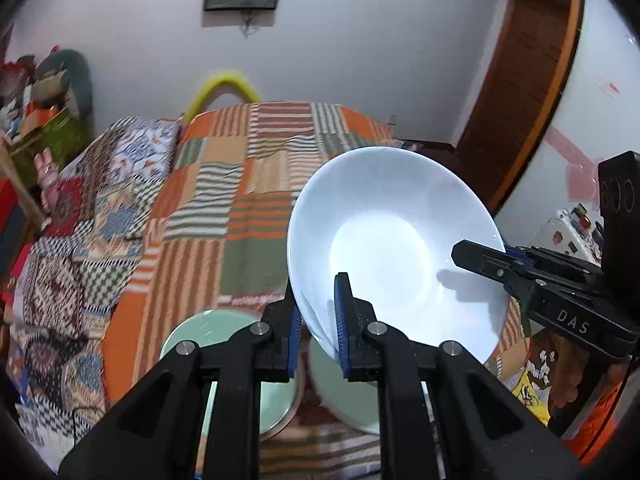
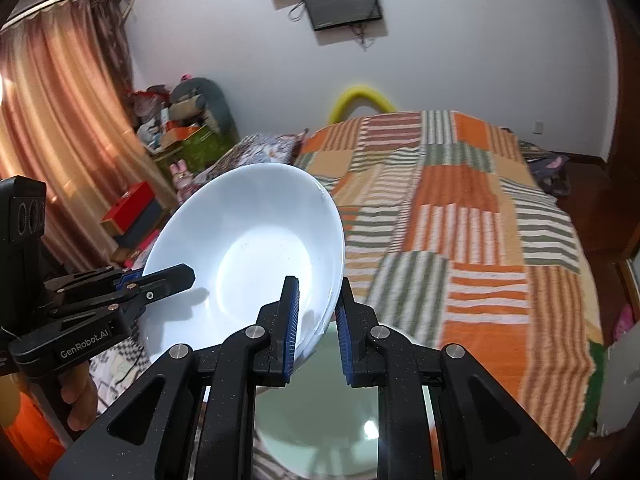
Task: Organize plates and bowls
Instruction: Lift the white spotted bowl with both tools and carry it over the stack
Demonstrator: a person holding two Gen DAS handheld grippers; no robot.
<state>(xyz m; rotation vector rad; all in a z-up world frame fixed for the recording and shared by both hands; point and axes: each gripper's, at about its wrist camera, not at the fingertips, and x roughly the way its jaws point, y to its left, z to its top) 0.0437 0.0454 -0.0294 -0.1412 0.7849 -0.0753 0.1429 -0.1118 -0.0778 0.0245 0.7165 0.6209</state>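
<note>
the white bowl is up in the air over the bed, tipped so you can see inside it. two grippers hold it by its rim, one on each side. the left gripper is pinched tight on the near left edge. the right gripper is pinched tight on the other edge. under the bowl, two pale green plates lie side by side on the striped blanket.

the bowl looks hard, smooth and shiny, so i think it could slip out of the pads. it would likely crack if it hit something hard. the rim is thin, so it is a good place to pinch, and two holds on opposite sides should keep it from swinging.
</note>
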